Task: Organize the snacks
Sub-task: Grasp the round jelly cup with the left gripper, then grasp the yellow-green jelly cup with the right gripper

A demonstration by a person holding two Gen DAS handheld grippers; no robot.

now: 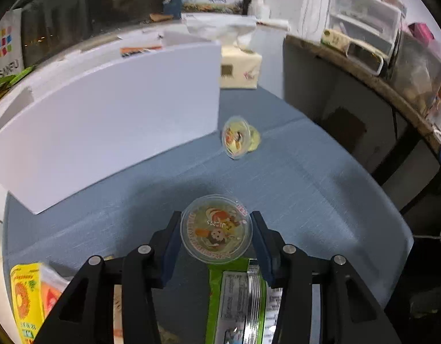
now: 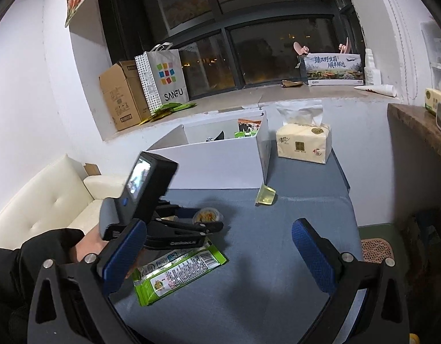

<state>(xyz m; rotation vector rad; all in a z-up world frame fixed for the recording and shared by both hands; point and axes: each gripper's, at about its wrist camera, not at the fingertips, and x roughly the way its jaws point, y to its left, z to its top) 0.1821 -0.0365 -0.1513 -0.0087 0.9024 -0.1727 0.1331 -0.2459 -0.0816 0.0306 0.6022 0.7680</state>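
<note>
My left gripper (image 1: 216,229) is shut on a round jelly cup (image 1: 216,228) with a cartoon lid, held just above the blue cloth; the cup also shows in the right wrist view (image 2: 207,215). A green snack packet (image 1: 237,301) lies under it, also seen in the right wrist view (image 2: 179,272). A second jelly cup (image 1: 239,137) lies on its side near the corner of the white box (image 1: 111,120). In the right wrist view this cup (image 2: 266,196) sits by the box (image 2: 220,163), which holds some snacks. My right gripper (image 2: 220,261) is open and empty above the table.
A tissue pack (image 2: 305,143) stands right of the box. A yellow snack bag (image 1: 25,295) lies at the table's left edge. A white sofa (image 2: 43,200) is on the left. The windowsill holds a cardboard box (image 2: 121,94) and a paper bag (image 2: 163,77).
</note>
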